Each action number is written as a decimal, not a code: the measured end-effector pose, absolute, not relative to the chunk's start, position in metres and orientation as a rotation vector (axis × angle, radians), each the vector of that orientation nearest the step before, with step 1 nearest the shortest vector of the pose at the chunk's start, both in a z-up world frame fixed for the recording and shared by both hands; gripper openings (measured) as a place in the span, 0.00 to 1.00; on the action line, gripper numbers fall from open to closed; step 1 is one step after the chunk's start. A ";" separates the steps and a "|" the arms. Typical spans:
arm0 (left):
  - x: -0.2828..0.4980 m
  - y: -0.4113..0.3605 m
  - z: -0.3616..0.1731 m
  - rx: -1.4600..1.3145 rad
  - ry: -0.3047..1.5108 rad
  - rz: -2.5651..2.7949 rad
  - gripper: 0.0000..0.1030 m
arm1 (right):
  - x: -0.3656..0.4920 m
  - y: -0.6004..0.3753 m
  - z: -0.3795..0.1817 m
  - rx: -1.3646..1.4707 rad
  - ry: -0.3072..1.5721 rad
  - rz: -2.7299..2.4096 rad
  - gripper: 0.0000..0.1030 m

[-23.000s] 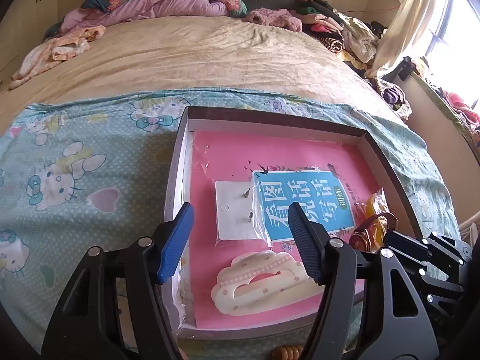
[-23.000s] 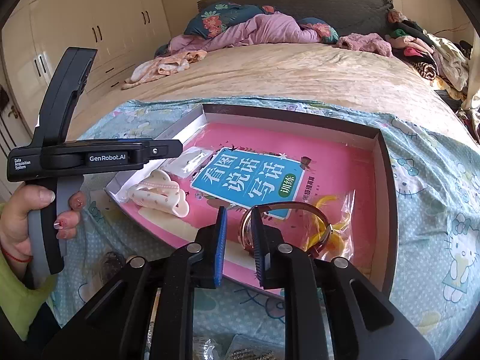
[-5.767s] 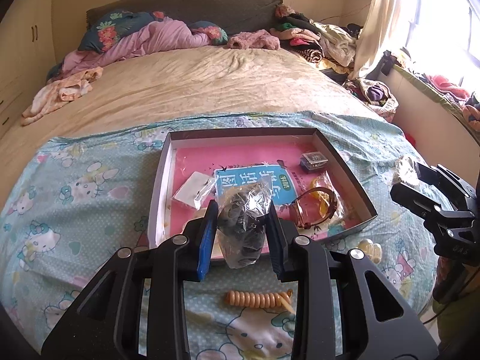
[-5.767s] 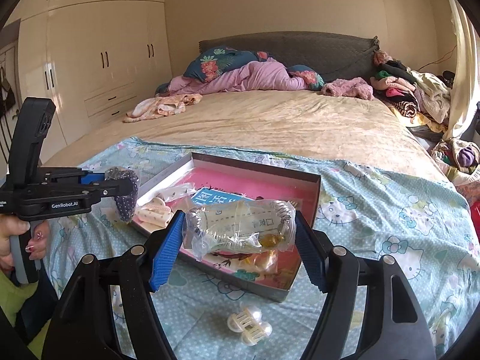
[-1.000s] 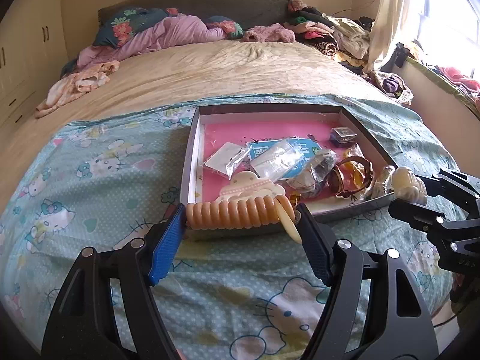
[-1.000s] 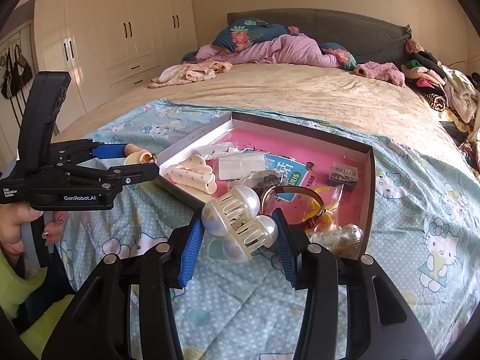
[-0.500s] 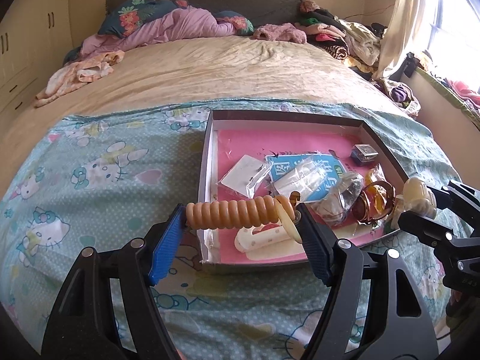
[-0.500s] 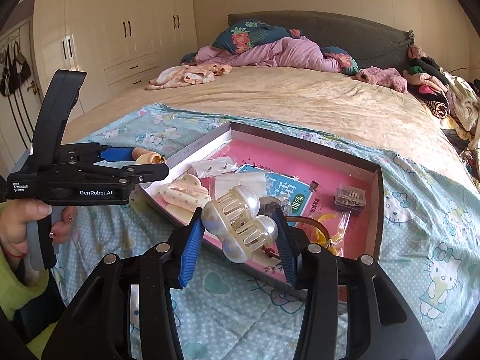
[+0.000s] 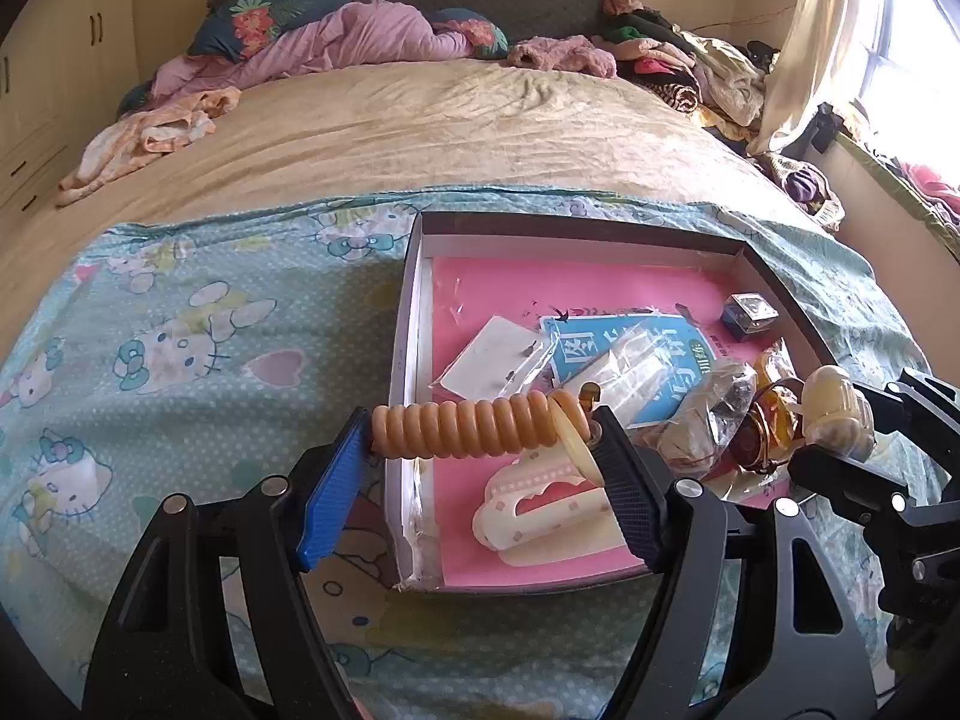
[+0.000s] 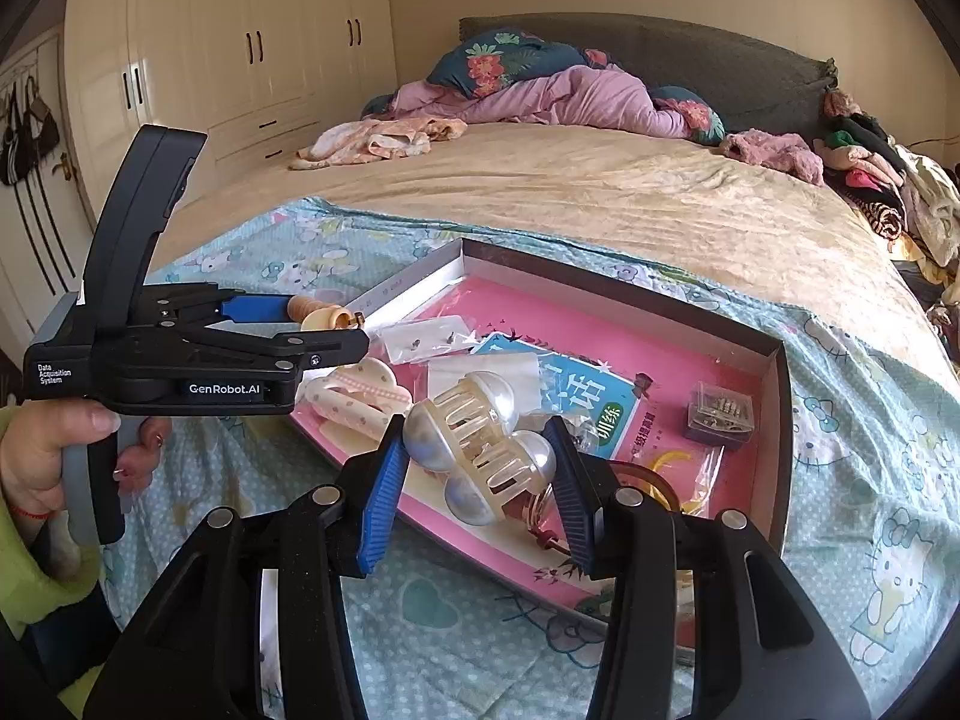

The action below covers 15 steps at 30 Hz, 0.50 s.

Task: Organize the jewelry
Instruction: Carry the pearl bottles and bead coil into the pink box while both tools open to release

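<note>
My left gripper (image 9: 480, 438) is shut on an orange spiral hair tie (image 9: 474, 425), held lengthwise over the near left corner of the shallow box (image 9: 403, 360) with the pink liner. My right gripper (image 10: 477, 459) is shut on a cream hair claw with pearl domes (image 10: 480, 444), above the box's near edge (image 10: 480, 564). That claw (image 9: 837, 414) also shows at the right of the left wrist view. The left gripper (image 10: 312, 324) and its spiral tie (image 10: 318, 313) appear at the left of the right wrist view. Inside the box lie a cream scalloped clip (image 9: 540, 507), an earring card (image 9: 492, 354), bagged items and a small clear case (image 10: 720, 411).
The box rests on a blue cartoon-cat sheet (image 9: 180, 330) over a beige bed (image 9: 420, 120). Bedding and pillows (image 9: 336, 36) pile at the headboard, clothes (image 9: 690, 78) at the right. Wardrobes (image 10: 240, 60) stand left. A person's hand (image 10: 54, 450) grips the left tool's handle.
Both grippers have moved forward with their loads. The spiral tie now hangs over the box's near left corner, and the pearl claw sits above the box's near edge.
</note>
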State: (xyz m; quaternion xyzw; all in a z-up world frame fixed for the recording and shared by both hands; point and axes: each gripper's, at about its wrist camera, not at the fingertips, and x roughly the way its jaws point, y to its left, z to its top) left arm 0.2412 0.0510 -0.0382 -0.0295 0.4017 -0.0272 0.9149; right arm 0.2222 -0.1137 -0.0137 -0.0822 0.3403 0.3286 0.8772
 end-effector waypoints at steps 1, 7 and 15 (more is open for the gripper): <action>0.242 0.051 -0.039 -0.059 0.828 -0.055 0.63 | 0.223 -0.112 -0.015 -0.173 0.713 0.688 0.43; 0.245 0.054 -0.045 -0.053 0.831 -0.055 0.63 | 0.228 -0.106 -0.023 -0.168 0.734 0.698 0.43; 0.248 0.056 -0.051 -0.047 0.838 -0.057 0.63 | 0.231 -0.097 -0.032 -0.160 0.754 0.711 0.43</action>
